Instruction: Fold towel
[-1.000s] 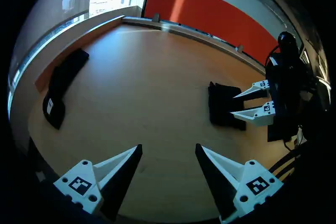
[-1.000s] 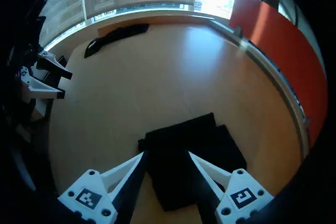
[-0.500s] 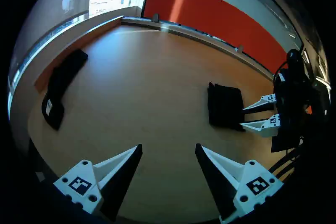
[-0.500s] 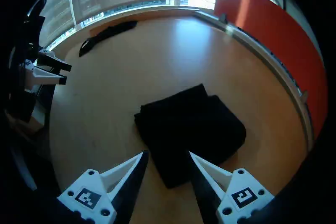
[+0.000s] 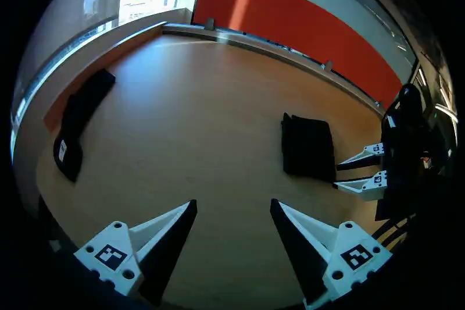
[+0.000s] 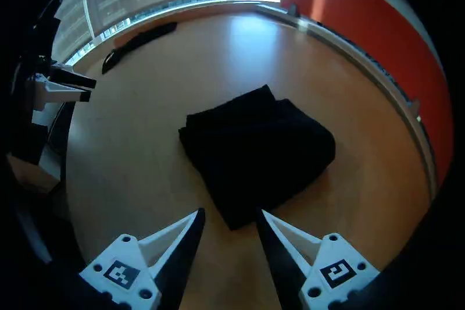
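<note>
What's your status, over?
Left tool and right tool open, empty. Towel folded on table, not gripped. Another dark cloth apart at table edge.

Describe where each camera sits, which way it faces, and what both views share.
Left gripper view: on the left claw, fingers showing below, facing across the table toward the towel; right claw beyond.
Right gripper view: on the right claw, fingers below, looking down at the near towel; left claw far left.
Shared: towel, table, both claws.
</note>
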The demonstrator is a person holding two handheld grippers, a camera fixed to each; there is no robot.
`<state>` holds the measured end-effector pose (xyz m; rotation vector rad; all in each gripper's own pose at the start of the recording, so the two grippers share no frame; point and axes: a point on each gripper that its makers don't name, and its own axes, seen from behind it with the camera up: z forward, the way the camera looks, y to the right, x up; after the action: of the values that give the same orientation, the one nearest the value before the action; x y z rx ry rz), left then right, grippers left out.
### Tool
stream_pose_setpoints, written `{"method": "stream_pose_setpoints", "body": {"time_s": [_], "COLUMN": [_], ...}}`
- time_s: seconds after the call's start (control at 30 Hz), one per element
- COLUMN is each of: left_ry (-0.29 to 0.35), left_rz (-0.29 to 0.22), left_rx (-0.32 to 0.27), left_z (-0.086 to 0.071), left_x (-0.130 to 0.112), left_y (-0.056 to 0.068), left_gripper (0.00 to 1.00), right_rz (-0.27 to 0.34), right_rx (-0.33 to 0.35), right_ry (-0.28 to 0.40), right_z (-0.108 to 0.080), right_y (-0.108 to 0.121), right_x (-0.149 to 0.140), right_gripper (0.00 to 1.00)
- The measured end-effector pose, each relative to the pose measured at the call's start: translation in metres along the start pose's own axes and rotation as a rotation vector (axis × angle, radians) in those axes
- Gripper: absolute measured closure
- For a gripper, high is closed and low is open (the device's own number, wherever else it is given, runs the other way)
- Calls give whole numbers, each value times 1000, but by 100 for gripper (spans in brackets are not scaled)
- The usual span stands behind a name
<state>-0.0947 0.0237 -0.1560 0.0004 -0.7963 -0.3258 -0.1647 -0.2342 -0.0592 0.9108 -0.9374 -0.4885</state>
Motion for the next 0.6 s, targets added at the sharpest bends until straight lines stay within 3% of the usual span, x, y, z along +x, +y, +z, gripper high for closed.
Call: {"method": "stream_pose_setpoints", "body": {"time_s": [0.27, 0.6], "left_ry": [-5, -7], "left_rz": [-5, -4], "left_rx": [-1, -6], "left_z": [1, 0], "left_x": [-2, -2], "left_y": [0, 3], "left_gripper": [6, 6], "right_rz": [23, 55], "right_rx": [-8, -24], "right_ry": [-20, -22], "right_z": [2, 7], "right_y": [4, 10], "right_x": [-14, -17], "right_gripper": [38, 59]}}
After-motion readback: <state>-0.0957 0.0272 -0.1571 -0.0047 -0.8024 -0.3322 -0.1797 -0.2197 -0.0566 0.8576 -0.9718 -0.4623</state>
